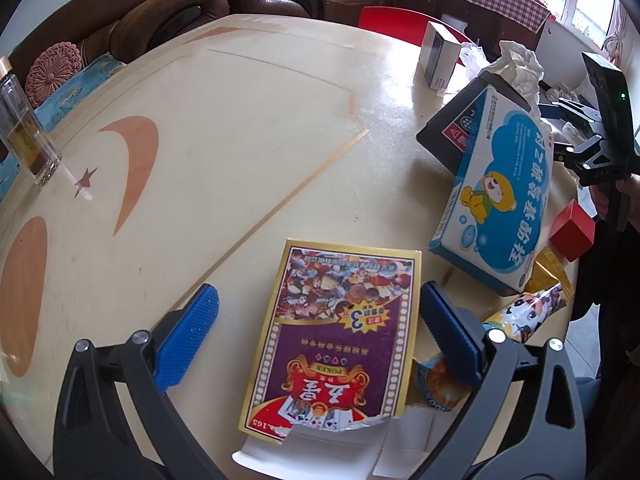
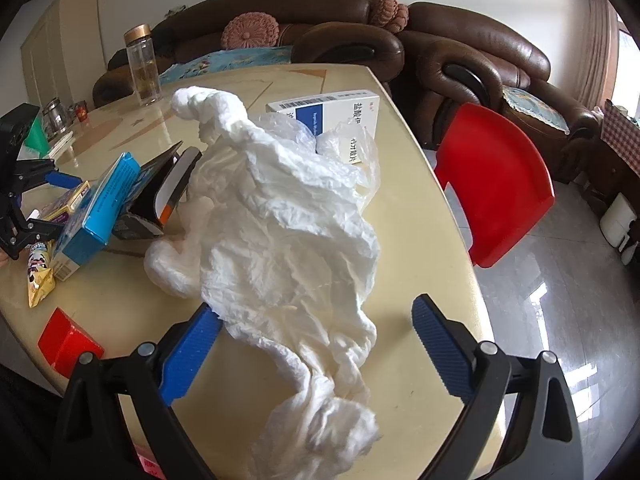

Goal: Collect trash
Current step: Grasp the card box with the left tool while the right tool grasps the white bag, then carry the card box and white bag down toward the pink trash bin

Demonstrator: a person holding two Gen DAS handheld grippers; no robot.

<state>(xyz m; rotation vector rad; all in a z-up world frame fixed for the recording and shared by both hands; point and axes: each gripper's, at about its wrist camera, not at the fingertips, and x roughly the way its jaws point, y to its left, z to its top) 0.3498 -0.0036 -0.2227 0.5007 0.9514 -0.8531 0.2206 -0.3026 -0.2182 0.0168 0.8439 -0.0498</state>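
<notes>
We see our left tool (image 1: 318, 336) spread wide over the cream worktop (image 1: 224, 128). A purple and yellow card box (image 1: 332, 340) lies flat between its blue fingers (image 1: 188, 336). The box has a torn white flap at 6 o'clock. We cannot tell if the fingers touch the box.

At 3 o'clock from the card box stands a tilted blue box with a bear (image 1: 496, 200). It leans on a black box (image 1: 452, 124). A snack wrapper (image 1: 528, 312) lies just below the blue box, and a red block (image 1: 572, 232) sits near it at the worktop's edge. A glass bottle (image 1: 24, 128) stands far off at 9 o'clock.

Our right tool (image 2: 316, 344) is spread wide too. A big crumpled white tissue (image 2: 280, 232) lies on the worktop between its fingers and runs up toward 12 o'clock. The left finger (image 2: 192, 344) touches the tissue's edge. The other finger is apart from it.

Behind the tissue, at 12 o'clock, we see a clear plastic bag (image 2: 352, 148) and a white and blue box (image 2: 320, 108). The blue bear box (image 2: 100, 204) is at 9 o'clock from the tissue. A red chair (image 2: 496, 184) stands beside the worktop at 3 o'clock. A brown sofa (image 2: 460, 52) is at the back.
</notes>
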